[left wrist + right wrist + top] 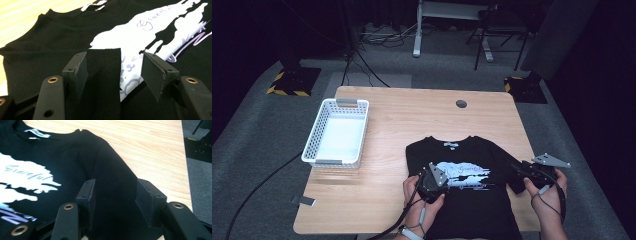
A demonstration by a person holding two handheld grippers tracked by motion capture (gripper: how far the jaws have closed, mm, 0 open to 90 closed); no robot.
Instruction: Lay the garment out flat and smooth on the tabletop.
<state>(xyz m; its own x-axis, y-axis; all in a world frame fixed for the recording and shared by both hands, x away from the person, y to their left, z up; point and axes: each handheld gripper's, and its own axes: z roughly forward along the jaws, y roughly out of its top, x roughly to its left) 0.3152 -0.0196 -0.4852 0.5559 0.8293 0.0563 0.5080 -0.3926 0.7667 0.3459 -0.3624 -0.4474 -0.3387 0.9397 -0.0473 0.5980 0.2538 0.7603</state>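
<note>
With both the left tongs (115,72) and right tongs (115,200) half open around loose folds of the black shirt (472,200) on the table (412,115), either sleeve may slip and unfold.

The black cotton T-shirt with a white and lilac print (472,172) runs off the near edge of the high view, so its hem cannot be seen. Its right sleeve disappears under the right gripper (524,175), and whether cloth is pinched there is hard to tell from above. In the left gripper view a folded black strip of the shirt (106,75) covers part of the printed lettering. The small neck label (451,145) is too tiny to read.
</note>
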